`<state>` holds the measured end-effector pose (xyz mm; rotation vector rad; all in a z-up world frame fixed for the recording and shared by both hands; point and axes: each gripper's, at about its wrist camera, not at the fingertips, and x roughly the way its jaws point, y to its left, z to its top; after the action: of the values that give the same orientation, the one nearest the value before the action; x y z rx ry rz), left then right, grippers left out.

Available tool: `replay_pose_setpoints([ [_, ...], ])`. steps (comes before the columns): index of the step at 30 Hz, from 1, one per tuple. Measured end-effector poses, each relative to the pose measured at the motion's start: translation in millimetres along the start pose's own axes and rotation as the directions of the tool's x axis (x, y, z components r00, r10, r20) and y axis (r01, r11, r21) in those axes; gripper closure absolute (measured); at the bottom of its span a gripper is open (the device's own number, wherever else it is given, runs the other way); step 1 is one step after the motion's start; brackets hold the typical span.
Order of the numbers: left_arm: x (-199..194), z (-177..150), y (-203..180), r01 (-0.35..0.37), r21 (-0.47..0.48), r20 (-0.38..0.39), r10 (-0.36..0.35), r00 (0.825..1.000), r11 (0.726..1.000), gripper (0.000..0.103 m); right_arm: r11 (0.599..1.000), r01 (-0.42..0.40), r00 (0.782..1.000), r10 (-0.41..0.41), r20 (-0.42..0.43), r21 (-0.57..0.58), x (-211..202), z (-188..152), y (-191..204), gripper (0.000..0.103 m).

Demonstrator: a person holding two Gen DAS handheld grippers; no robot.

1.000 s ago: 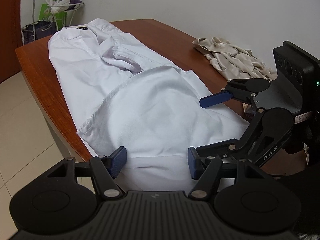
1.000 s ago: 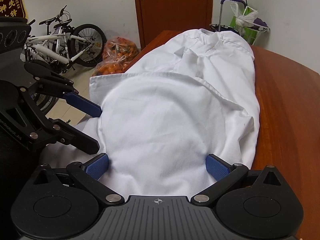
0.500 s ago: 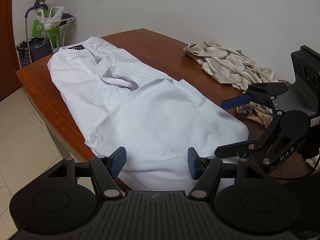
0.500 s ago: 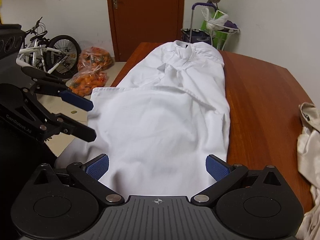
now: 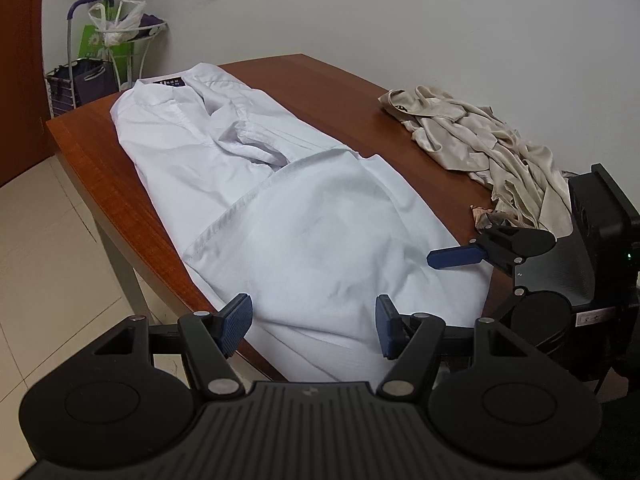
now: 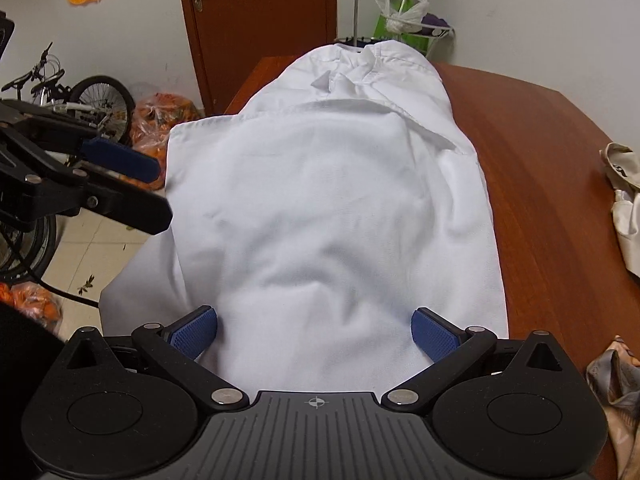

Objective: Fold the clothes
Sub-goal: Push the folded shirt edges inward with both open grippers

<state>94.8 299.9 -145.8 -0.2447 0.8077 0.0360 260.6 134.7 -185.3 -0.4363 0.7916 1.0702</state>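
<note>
You are holding the left gripper [image 5: 314, 330] over the near edge of the worktop [image 5: 100, 168], its jaws standing wide apart with nothing between the blue pads but air; the white shirt [image 5: 304, 236] is lying below them, untouched. Your right gripper [image 6: 314, 334] is hovering just beside it, toward the shirt's right side, and its jaws are spread wide too, gripping nothing, with the white cloth showing in the gap beneath.

The white shirt is lying lengthwise along the worktop's left edge, its near end hanging slightly over the near edge and its left side running close to the left edge. The lower part is lying folded up over the body, so a hemmed edge is crossing the shirt about halfway along. Beyond that fold a sleeve [image 5: 256, 142] is lying bunched across the chest, and the collar with its dark label [image 5: 170, 82] is resting at the far left corner.

Toward the worktop's right edge, well apart from the shirt, a crumpled beige garment [image 5: 480, 140] is lying in a heap against the wall.

Past the far corner a wire trolley with bags [image 5: 104, 48] is standing on the floor. Off the left edge, a bicycle [image 6: 60, 88], a bag of oranges [image 6: 160, 116] and a brown door [image 6: 256, 16] are showing.
</note>
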Motion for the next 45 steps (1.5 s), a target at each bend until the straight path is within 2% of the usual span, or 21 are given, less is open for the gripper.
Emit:
replay_pose_setpoints([
  [7, -11, -10, -12, -0.040, -0.027, -0.005, 0.040, 0.999, 0.999, 0.031, 0.998, 0.025, 0.999, -0.027, 0.026, 0.051, -5, -6, 3, 0.000],
  [12, -25, -25, -25, -0.088, -0.090, 0.001, 0.088, 0.996, 0.992, 0.030, 0.987, 0.076, 0.997, -0.076, -0.005, 0.143, -7, -8, 6, 0.000],
  [15, -32, -37, -34, -0.101, -0.121, 0.004, 0.102, 0.995, 0.988, 0.030, 0.992, 0.028, 0.999, -0.026, -0.023, 0.120, -9, -1, -1, 0.000],
  [17, -33, -44, -42, -0.125, -0.124, -0.008, 0.125, 0.992, 0.984, 0.030, 0.993, -0.001, 1.000, 0.001, -0.001, 0.119, -18, -2, -9, 0.000],
  [21, -35, -54, -52, -0.164, -0.156, -0.020, 0.163, 0.986, 0.974, 0.030, 0.996, 0.033, 0.997, -0.039, 0.072, 0.077, -49, -14, -20, 0.000],
  [25, -36, -58, -58, -0.180, -0.170, -0.037, 0.177, 0.984, 0.969, 0.030, 0.996, 0.082, 0.995, -0.081, 0.054, -0.023, -67, -29, -26, 0.001],
  [29, -37, -55, -59, -0.185, -0.162, -0.053, 0.179, 0.982, 0.969, 0.029, 0.993, 0.085, 0.995, -0.080, 0.063, -0.077, -78, -44, -29, 0.001],
  [33, -37, -51, -58, -0.185, -0.130, -0.055, 0.179, 0.982, 0.974, 0.029, 0.997, 0.051, 0.998, -0.049, 0.031, -0.059, -71, -50, -33, 0.001],
  [36, -36, -49, -60, -0.179, -0.095, -0.046, 0.175, 0.984, 0.979, 0.029, 0.999, 0.011, 1.000, -0.011, 0.006, -0.033, -62, -49, -35, 0.001],
  [42, -30, -60, -72, -0.154, 0.049, -0.048, 0.156, 0.987, 0.987, 0.028, 0.996, -0.080, 0.997, 0.079, -0.013, -0.045, -49, -41, -24, 0.001],
  [45, -27, -70, -69, -0.151, 0.053, -0.064, 0.154, 0.986, 0.987, 0.028, 0.991, -0.116, 0.993, 0.114, -0.034, -0.061, -43, -40, -13, 0.001],
])
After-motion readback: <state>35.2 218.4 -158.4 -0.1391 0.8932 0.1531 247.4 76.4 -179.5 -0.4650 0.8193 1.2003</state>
